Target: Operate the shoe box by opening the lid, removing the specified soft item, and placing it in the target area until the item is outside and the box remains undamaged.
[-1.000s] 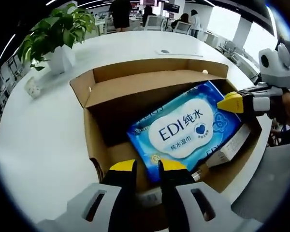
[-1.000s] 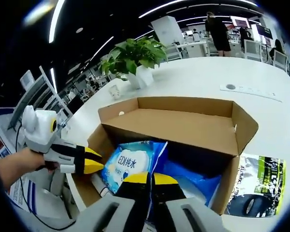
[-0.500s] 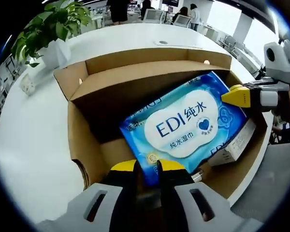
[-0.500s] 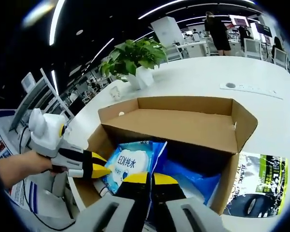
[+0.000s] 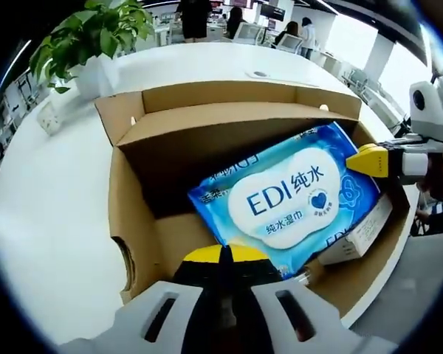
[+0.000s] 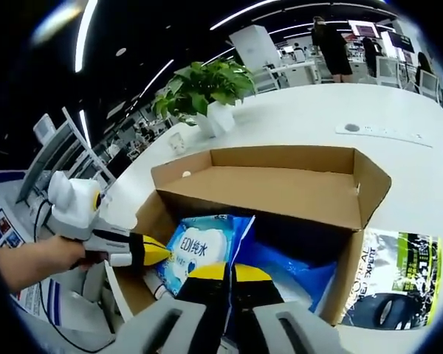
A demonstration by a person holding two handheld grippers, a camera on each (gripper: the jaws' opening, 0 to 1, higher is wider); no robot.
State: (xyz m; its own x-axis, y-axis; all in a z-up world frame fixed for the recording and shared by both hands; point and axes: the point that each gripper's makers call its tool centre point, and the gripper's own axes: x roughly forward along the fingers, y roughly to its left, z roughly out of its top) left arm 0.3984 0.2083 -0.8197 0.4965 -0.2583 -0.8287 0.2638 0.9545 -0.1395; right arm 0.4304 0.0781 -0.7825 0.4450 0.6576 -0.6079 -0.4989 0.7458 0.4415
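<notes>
Wet wipes pack sits mid-frame inside our open shoe box, tilted up. We've got the left gripper clenched on its lower edge and the right gripper pinched on its opposite end. Potted plant sits upper left on the white table.

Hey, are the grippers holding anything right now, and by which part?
The left gripper is shut on the near edge of the wipes pack. The right gripper is shut on its other end.

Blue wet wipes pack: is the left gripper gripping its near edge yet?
Touching. In the left gripper view, the left gripper has its yellow-tipped fingers closed together on the near edge of the blue wet wipes pack inside the open cardboard box.
</notes>
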